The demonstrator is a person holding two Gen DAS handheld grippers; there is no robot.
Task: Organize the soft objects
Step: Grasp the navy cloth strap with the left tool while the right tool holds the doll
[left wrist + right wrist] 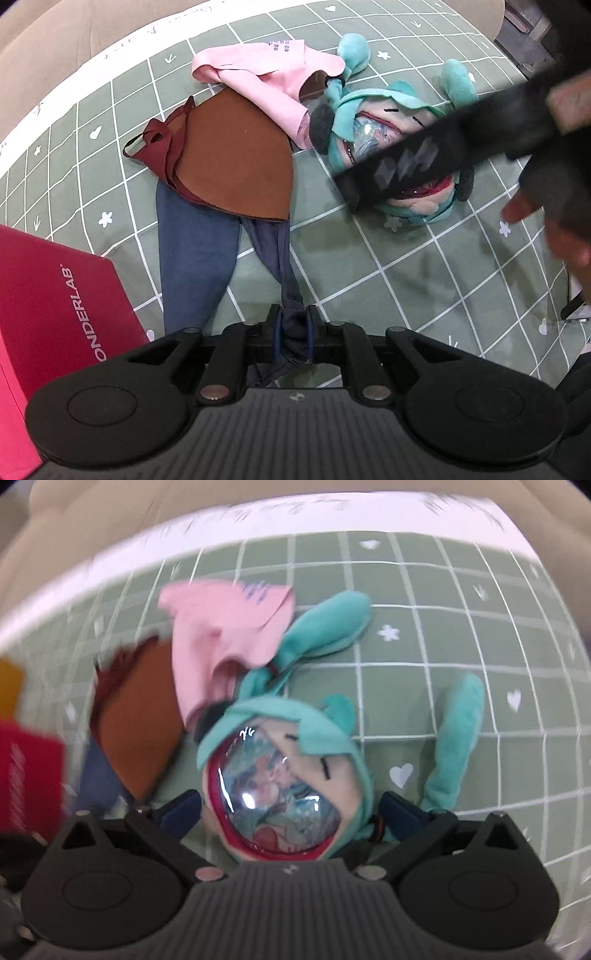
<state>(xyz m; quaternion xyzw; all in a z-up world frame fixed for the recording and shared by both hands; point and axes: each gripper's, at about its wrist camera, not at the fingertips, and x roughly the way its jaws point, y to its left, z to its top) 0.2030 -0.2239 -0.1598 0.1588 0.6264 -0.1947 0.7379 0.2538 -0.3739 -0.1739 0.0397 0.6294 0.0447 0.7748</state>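
My left gripper (pixel 293 328) is shut on a bunched corner of the dark blue cloth (pixel 195 254), which trails away under a brown cloth (pixel 236 155) and a dark red cloth (pixel 162 147). A pink cloth (pixel 266 77) lies beyond them, partly over a teal plush doll (pixel 373 110) with a clear plastic window. In the right wrist view my right gripper (pixel 291 812) is open, its fingers (pixel 181 808) on either side of the teal plush doll's head (pixel 280 775); the pink cloth (pixel 225 638) and brown cloth (pixel 140 727) show behind. The right gripper (pixel 399 170) crosses over the doll in the left wrist view.
Everything lies on a green checked tablecloth (pixel 406 266) with white hearts and flowers. A red box (pixel 55 306) marked "WONDERLAB" stands at the left, also seen in the right wrist view (pixel 26 775). A beige surface (pixel 55 33) lies beyond the cloth's white far edge.
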